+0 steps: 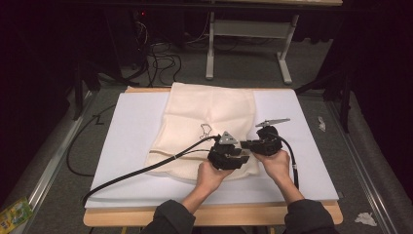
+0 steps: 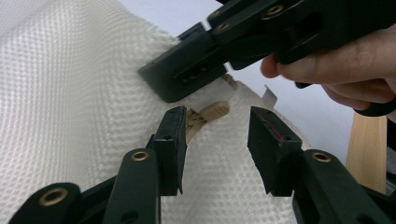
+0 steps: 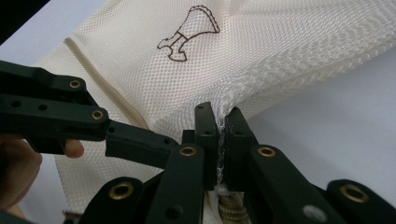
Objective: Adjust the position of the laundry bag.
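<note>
Mesh bag: a cream mesh laundry bag (image 1: 204,131) lies flat on a white sheet (image 1: 131,146) covering a wooden table (image 1: 209,217), reaching from the far edge to near the person's hands.
Bag details: a small brown outline emblem (image 3: 187,33) is stitched on the mesh; a zipper seam (image 3: 105,88) runs along one side.
Right gripper: the right gripper (image 3: 222,135) sits at the bag's near right corner, its jaws pressed together on a fold of the mesh, which bunches up between them.
Left gripper: the left gripper (image 2: 217,140) hovers just beside it over the same corner, jaws parted with nothing between them.
Left gripper view: a tan zipper pull (image 2: 208,114) lies on the mesh just beyond the gap between the jaws, with the right gripper's jaws directly above it.
High view: both hands meet at the bag's near edge; black cables (image 1: 146,170) trail off to each side.
Floor: crumpled scraps (image 1: 365,218) lie on grey carpet.
</note>
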A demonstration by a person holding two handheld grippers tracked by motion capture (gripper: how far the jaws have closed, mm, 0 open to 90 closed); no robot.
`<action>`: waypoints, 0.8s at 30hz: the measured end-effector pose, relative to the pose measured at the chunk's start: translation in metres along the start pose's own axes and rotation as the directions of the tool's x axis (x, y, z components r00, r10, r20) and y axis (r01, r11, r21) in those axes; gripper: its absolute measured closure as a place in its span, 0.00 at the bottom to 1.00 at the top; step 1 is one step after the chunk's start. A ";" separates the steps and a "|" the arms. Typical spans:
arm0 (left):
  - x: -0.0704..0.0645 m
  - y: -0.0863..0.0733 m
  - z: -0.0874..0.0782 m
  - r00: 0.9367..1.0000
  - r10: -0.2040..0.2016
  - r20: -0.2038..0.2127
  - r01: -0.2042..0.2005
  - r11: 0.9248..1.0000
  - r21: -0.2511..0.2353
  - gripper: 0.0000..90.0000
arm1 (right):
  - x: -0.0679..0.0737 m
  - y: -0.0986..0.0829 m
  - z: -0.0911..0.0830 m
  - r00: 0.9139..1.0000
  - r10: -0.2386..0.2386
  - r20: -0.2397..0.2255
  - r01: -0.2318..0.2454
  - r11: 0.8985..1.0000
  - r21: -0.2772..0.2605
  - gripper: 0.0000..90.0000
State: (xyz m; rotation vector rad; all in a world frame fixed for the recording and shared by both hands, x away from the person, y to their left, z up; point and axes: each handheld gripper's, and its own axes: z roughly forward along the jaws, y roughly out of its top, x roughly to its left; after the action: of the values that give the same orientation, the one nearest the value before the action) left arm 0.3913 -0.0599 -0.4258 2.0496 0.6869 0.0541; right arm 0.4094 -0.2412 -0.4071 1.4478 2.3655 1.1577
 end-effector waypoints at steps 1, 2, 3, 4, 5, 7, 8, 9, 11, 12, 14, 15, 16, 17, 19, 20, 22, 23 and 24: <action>-0.001 0.000 0.001 1.000 -0.006 -0.004 0.006 1.000 -0.003 0.63 | 0.000 0.000 0.000 1.000 0.000 0.000 0.000 1.000 0.000 0.98; 0.000 0.000 0.003 1.000 -0.018 -0.001 0.018 1.000 0.000 0.63 | 0.000 0.000 0.000 1.000 -0.001 -0.001 0.001 1.000 0.000 0.98; 0.001 0.000 0.004 1.000 -0.024 -0.006 0.024 1.000 0.006 0.63 | 0.000 0.000 0.000 1.000 -0.001 -0.001 0.001 1.000 0.000 0.98; 0.001 -0.001 0.006 1.000 -0.027 -0.012 0.027 1.000 0.010 0.63 | 0.000 0.000 -0.001 1.000 -0.002 0.000 0.002 1.000 -0.001 0.98; 0.001 -0.002 0.006 0.999 -0.029 -0.016 0.030 0.999 0.018 0.64 | 0.000 -0.001 -0.001 1.000 -0.003 -0.001 0.003 1.000 -0.001 0.98; 0.001 -0.002 0.007 0.999 -0.035 -0.022 0.035 0.999 0.024 0.64 | 0.000 -0.001 0.000 1.000 -0.001 -0.002 0.001 1.000 -0.001 0.98; 0.001 -0.002 0.007 0.999 -0.039 -0.022 0.040 0.999 0.020 0.64 | 0.000 -0.001 0.000 1.000 -0.001 -0.001 0.001 1.000 -0.001 0.98; 0.001 -0.002 0.007 0.999 -0.045 -0.018 0.045 0.999 0.008 0.64 | 0.000 -0.001 0.000 1.000 0.001 -0.002 -0.001 1.000 -0.003 0.98; 0.001 0.000 0.006 0.999 -0.048 -0.014 0.048 0.999 -0.001 0.64 | 0.000 -0.001 0.000 1.000 -0.001 -0.001 0.001 1.000 -0.003 0.98; 0.001 0.000 0.006 0.998 -0.054 -0.016 0.054 0.999 -0.002 0.64 | 0.000 -0.001 0.000 1.000 -0.001 0.000 0.001 1.000 -0.006 0.98; 0.001 0.000 0.007 0.998 -0.061 -0.027 0.061 0.998 0.002 0.65 | 0.000 -0.001 0.000 1.000 0.004 0.000 -0.004 1.000 -0.006 0.98; 0.002 0.000 0.008 0.997 -0.064 -0.033 0.065 0.998 0.002 0.65 | 0.000 -0.001 0.000 1.000 -0.002 0.001 0.002 1.000 -0.005 0.98; 0.002 0.000 0.008 0.997 -0.069 -0.033 0.069 0.998 0.003 0.65 | 0.000 -0.001 0.000 1.000 0.000 0.001 0.000 1.000 -0.005 0.98; 0.002 0.000 0.008 0.997 -0.072 -0.035 0.072 0.997 0.002 0.66 | 0.000 -0.001 0.000 1.000 0.002 0.002 -0.002 1.000 -0.006 0.98; 0.002 0.000 0.009 0.997 -0.072 -0.042 0.072 0.997 0.004 0.67 | 0.000 -0.001 0.001 1.000 0.006 0.002 -0.006 1.000 -0.008 0.98; 0.002 0.000 0.009 0.996 -0.070 -0.048 0.071 0.997 0.004 0.68 | 0.000 -0.001 0.000 1.000 0.006 0.002 -0.006 1.000 -0.008 0.98; 0.002 0.000 0.008 0.996 -0.069 -0.054 0.069 0.998 0.005 0.69 | 0.000 -0.001 0.000 1.000 0.001 0.002 -0.001 1.000 -0.007 0.98; 0.002 0.000 0.008 0.996 -0.070 -0.056 0.070 0.998 0.004 0.69 | 0.000 -0.001 0.000 1.000 0.001 0.002 -0.001 1.000 -0.007 0.98; 0.002 0.000 0.008 0.996 -0.070 -0.057 0.070 0.998 0.003 0.69 | 0.000 -0.001 0.000 1.000 0.005 0.002 -0.005 1.000 -0.007 0.98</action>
State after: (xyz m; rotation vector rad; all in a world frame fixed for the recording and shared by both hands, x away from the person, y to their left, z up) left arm 0.3954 -0.0653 -0.4310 2.0340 0.7948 0.0703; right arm 0.4086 -0.2412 -0.4080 1.4529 2.3550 1.1646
